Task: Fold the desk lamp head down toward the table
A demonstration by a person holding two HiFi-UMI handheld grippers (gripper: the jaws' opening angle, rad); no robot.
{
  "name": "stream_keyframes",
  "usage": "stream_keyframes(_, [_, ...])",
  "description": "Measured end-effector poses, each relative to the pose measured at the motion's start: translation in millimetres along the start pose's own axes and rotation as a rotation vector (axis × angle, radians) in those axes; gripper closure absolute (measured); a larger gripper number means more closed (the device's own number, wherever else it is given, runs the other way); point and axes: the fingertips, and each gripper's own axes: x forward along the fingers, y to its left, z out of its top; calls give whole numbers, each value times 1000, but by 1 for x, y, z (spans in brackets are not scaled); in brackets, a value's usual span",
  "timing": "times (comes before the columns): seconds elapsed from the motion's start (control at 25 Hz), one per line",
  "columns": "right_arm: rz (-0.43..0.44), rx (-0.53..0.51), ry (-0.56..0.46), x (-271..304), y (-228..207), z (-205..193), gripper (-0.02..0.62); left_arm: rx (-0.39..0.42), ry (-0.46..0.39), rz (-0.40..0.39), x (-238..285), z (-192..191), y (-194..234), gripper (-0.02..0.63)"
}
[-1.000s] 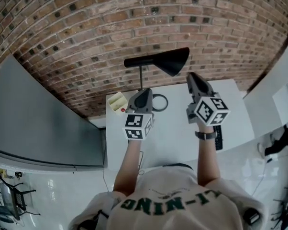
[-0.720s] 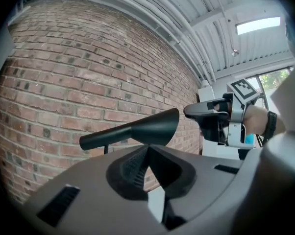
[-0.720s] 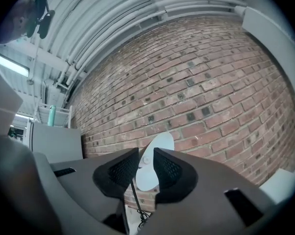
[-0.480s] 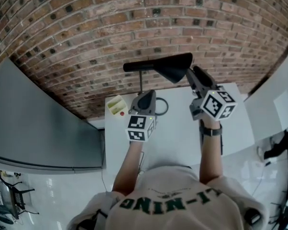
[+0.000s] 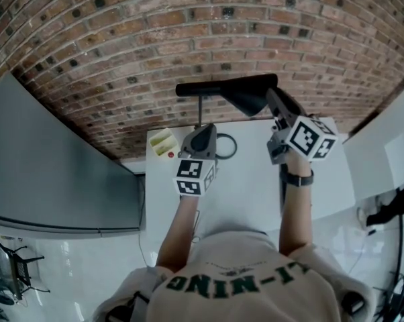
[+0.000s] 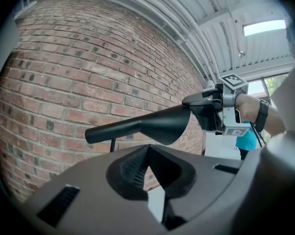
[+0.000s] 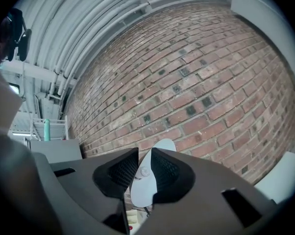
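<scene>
Head view: a black desk lamp with a cone-shaped head (image 5: 247, 96) is recorded at the far edge of a white table (image 5: 249, 186), the head carried level on a thin upright post (image 5: 200, 111) above a ring-shaped base (image 5: 224, 144). The right gripper (image 7: 144, 155) is placed at the head's wide end; its jaws have just been closing, and the pale inner face of the shade rim is clamped between them. The left gripper (image 6: 148, 151) is positioned just beside the post, jaws pressed together with nothing between them. A small yellow box (image 5: 164, 141) is noted at the far left corner.
</scene>
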Motion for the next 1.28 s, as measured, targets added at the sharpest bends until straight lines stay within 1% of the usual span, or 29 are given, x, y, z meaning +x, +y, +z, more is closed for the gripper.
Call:
stream_keyframes(0.44, [16, 67, 12, -1, -3, -5, 532, 7, 10, -28, 6, -5, -10, 614])
stream_keyframes(1.04, [-7, 60, 31, -8, -10, -14, 534, 22, 5, -47, 5, -3, -21, 614])
stream_keyframes(1.16, [-2, 78, 29, -7, -12, -20, 534, 24, 7, -55, 5, -3, -25, 614])
stream_keyframes(1.28, [-22, 47, 41, -10, -14, -21, 534, 28, 10, -63, 5, -3, -28, 614])
